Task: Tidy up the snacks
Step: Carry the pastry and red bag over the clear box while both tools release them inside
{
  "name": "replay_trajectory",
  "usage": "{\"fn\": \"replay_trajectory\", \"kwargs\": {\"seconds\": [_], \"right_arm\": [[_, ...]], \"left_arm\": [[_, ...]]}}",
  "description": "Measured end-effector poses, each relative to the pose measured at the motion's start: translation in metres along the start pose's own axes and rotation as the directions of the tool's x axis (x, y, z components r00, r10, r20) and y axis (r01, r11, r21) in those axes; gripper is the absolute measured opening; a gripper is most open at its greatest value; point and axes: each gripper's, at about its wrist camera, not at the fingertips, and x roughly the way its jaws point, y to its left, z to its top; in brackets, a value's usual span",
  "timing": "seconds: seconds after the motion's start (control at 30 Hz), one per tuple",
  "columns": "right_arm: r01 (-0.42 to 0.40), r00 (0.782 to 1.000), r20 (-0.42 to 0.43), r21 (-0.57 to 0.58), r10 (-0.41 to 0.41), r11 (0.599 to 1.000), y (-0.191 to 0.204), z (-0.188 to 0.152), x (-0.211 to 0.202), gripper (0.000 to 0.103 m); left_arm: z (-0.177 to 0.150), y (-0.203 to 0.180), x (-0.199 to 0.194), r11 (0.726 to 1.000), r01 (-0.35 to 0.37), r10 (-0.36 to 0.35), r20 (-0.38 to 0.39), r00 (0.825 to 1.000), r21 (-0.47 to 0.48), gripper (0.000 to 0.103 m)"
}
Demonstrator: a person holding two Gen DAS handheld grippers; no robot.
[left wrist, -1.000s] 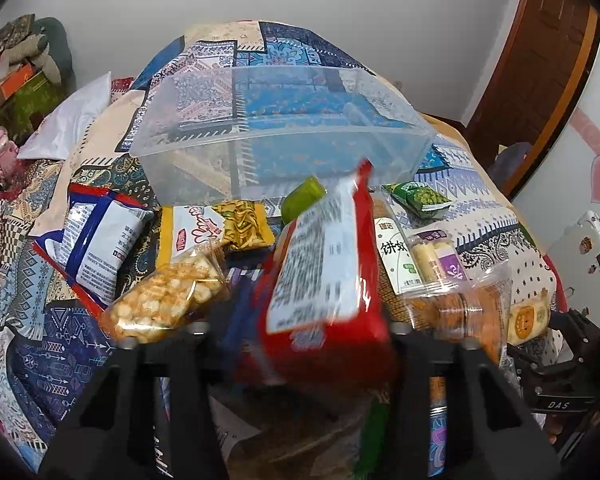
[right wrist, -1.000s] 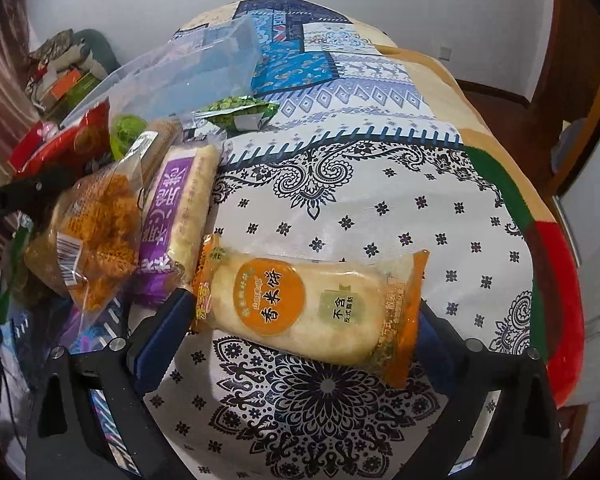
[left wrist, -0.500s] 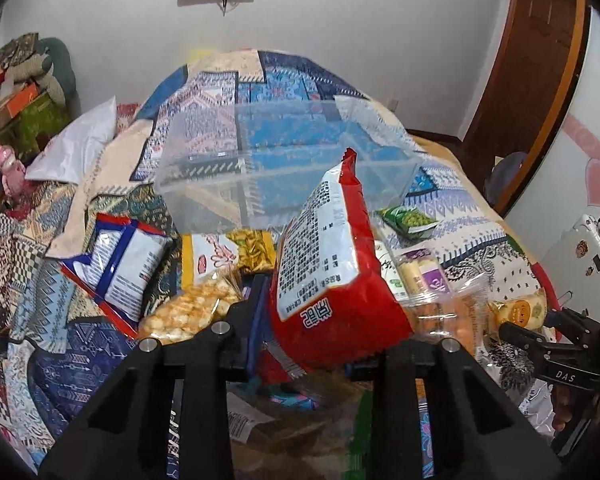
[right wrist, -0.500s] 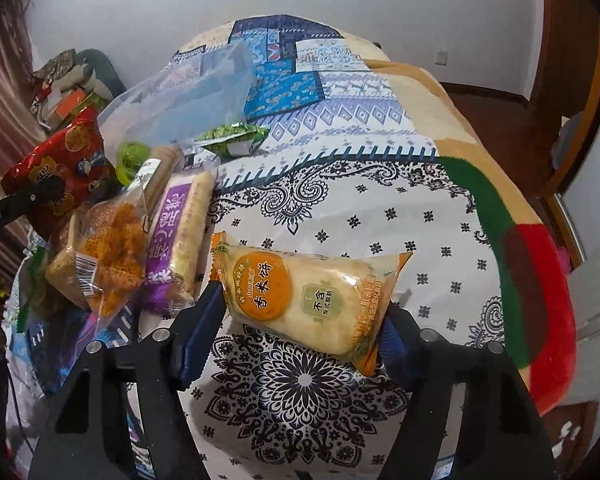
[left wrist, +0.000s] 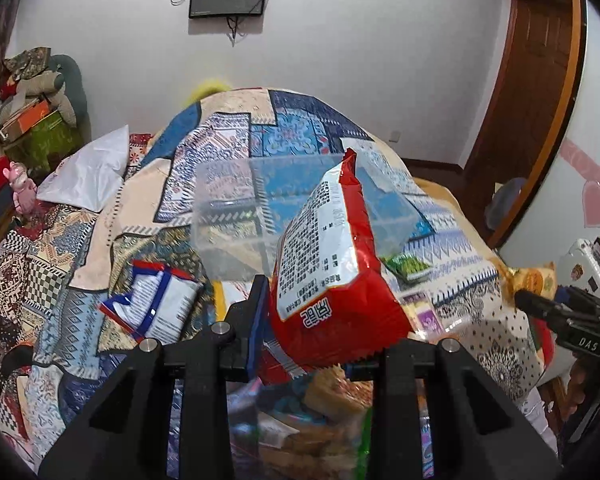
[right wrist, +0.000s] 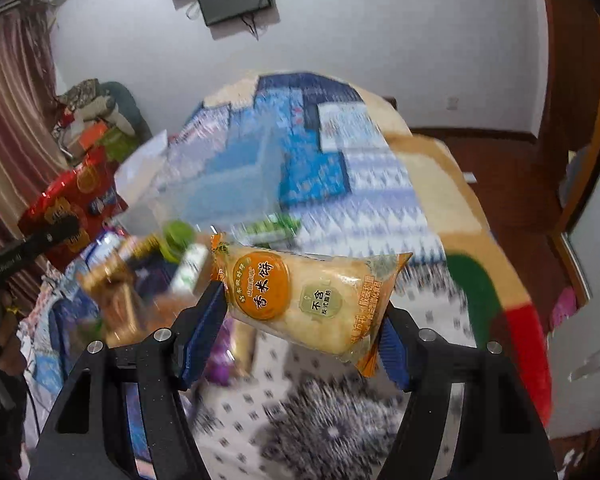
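Observation:
My left gripper (left wrist: pixel 320 328) is shut on the lower end of a red snack bag (left wrist: pixel 324 272) and holds it upright above the snack pile. Just beyond the bag, a clear plastic bin (left wrist: pixel 236 200) sits on the patterned bedspread (left wrist: pixel 80 264). My right gripper (right wrist: pixel 302 316) is shut on a yellow rice cracker pack with an orange label (right wrist: pixel 300 300), held crosswise between the blue pads, clear of the bed. In the right wrist view the bin (right wrist: pixel 220 184) and the red bag (right wrist: pixel 76 196) lie to the left. The left wrist view shows the cracker pack (left wrist: pixel 534 280) at far right.
Several snack packs lie on the bed before the bin: a blue and white bag (left wrist: pixel 156 304), a green pea pack (left wrist: pixel 408 266), a purple pack (left wrist: pixel 424 316), and biscuits under my left gripper (left wrist: pixel 324 396). A white pillow (left wrist: pixel 88 172) lies left. A wooden door (left wrist: pixel 532 100) stands right.
Both grippers have risen. The right jaws closed on the rice cracker pack and lifted it off the bed. The red bag went up with the left gripper, away from the pile.

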Motion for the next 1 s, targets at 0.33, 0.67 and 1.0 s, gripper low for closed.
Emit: {"fn": "replay_trajectory", "kwargs": {"seconds": [0.33,0.67,1.0], "right_arm": [[-0.056,0.996,0.068,-0.081,0.061,0.995,0.041,0.047,0.021,0.066],[-0.107,0.994,0.018,-0.103,0.109,0.989,0.060,0.084,0.074,0.067],[-0.126,0.990,-0.078,-0.145,0.115,0.981,0.078,0.103,0.130,0.067]], "left_arm": [[0.035,0.033,0.010,0.999,-0.030,0.031,0.039,0.999,-0.035,0.030],[0.058,0.053,0.051,0.999,-0.041,0.041,0.001,0.999,-0.026,0.030],[0.067,0.056,0.108,0.997,-0.075,0.076,-0.070,0.995,0.019,0.030]]}}
